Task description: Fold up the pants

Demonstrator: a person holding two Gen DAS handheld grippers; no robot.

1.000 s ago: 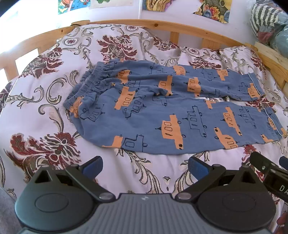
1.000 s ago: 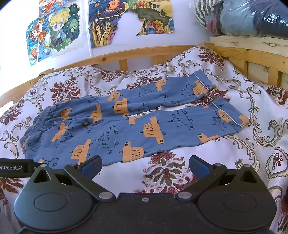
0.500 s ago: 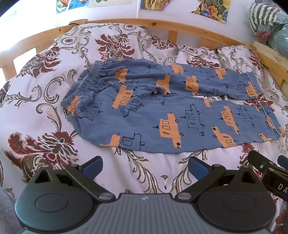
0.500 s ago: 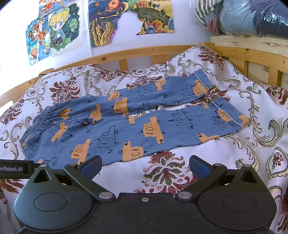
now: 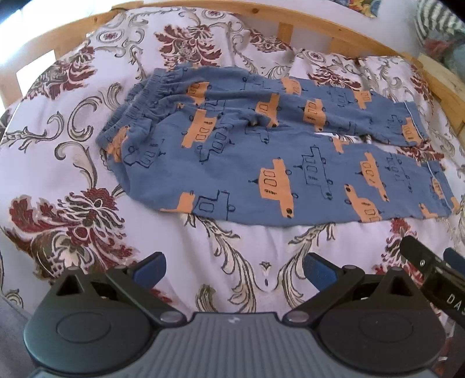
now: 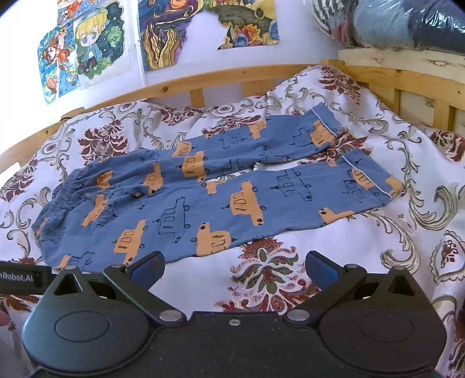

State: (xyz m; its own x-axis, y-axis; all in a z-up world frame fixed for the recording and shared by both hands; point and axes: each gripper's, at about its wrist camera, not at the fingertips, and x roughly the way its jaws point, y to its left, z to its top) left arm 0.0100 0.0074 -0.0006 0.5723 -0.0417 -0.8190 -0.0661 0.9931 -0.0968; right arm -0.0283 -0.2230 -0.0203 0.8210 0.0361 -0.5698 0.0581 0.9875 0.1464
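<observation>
Blue pants (image 5: 247,154) printed with orange vehicles lie spread flat on the floral bedspread, waistband to the left, both legs stretched to the right. The same pants (image 6: 203,200) fill the middle of the right wrist view. My left gripper (image 5: 234,269) hovers open over the bedspread, just short of the near leg's lower edge, holding nothing. My right gripper (image 6: 234,269) is open too, its left finger (image 6: 148,267) close to the hem of the near leg's thigh. The right gripper's body (image 5: 430,276) shows at the lower right of the left wrist view.
A wooden bed rail (image 6: 203,84) runs along the far side and continues at the right (image 6: 407,78). Bagged bedding (image 6: 407,23) is stacked on a shelf at the upper right. Posters (image 6: 87,52) hang on the wall. Bare floral bedspread (image 6: 421,189) lies around the pants.
The left wrist view has tipped downward and crept closer to the pants. The right gripper has barely moved. Both grippers stay open.
</observation>
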